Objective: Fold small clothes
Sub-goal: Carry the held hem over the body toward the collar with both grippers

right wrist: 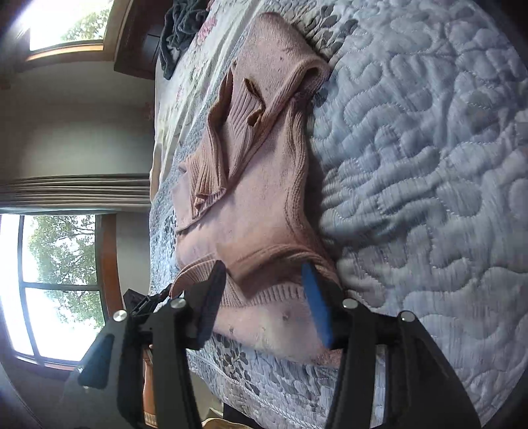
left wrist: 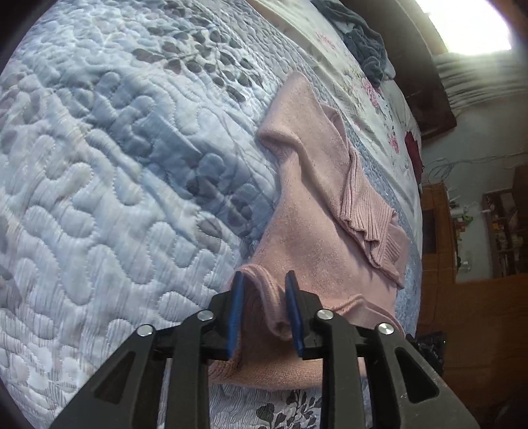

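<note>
A pink knit sweater lies on a pale blue quilted bedspread, with a ribbed sleeve folded across its body. My left gripper is open at the sweater's near edge, and a raised ridge of ribbed trim sits between its blue pads. In the right wrist view the same sweater stretches away from me, with its sleeves bunched on top. My right gripper is wide open and straddles the ribbed near edge, which lies slack between the fingers.
A dark grey garment is heaped at the far end of the bed on a floral sheet. The bed's edge runs close beside the sweater, with wooden furniture and windows beyond. Bare bedspread spreads on the other side.
</note>
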A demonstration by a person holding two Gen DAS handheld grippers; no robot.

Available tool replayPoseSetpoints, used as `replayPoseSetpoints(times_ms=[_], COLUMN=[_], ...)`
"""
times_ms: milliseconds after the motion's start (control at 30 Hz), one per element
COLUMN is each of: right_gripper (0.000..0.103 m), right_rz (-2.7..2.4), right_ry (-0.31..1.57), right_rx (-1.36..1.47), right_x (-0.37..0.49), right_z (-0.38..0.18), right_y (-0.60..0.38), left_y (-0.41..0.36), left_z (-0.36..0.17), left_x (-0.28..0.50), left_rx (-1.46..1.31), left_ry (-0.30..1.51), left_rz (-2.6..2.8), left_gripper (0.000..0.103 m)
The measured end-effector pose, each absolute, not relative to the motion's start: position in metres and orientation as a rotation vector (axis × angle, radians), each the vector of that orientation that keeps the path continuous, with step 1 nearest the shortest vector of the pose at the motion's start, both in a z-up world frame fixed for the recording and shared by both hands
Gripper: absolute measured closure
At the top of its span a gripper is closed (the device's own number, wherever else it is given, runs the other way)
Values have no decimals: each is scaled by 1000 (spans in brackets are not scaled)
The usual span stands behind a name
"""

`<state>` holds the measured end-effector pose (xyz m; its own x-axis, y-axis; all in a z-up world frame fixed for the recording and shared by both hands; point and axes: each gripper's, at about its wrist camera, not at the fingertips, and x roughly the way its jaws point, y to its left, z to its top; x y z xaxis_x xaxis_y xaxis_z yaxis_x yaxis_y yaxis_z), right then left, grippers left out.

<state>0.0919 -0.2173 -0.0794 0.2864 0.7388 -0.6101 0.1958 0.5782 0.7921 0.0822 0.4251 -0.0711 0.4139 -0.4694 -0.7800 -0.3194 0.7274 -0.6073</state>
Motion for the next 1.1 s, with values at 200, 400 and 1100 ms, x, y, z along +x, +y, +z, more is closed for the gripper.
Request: replayPoseSetpoints(times_ms=[200, 400, 1100], right_gripper=[45, 45, 45], right_rz=[363, 356, 387], right_ry=[1242, 1228, 1211], right_rx=[748, 630, 352], right_x=[80, 71, 98], right_z=[-58, -51, -42], right_y=[-227, -210, -162], left_y=[420, 365, 312], left_z=[-42, -32, -50], left_x=[76, 90, 107], left_rx=[-482, -138, 37], left_ry=[1113, 1079, 1111], left_rz=[-33, -94, -211], left_gripper=[69, 62, 93])
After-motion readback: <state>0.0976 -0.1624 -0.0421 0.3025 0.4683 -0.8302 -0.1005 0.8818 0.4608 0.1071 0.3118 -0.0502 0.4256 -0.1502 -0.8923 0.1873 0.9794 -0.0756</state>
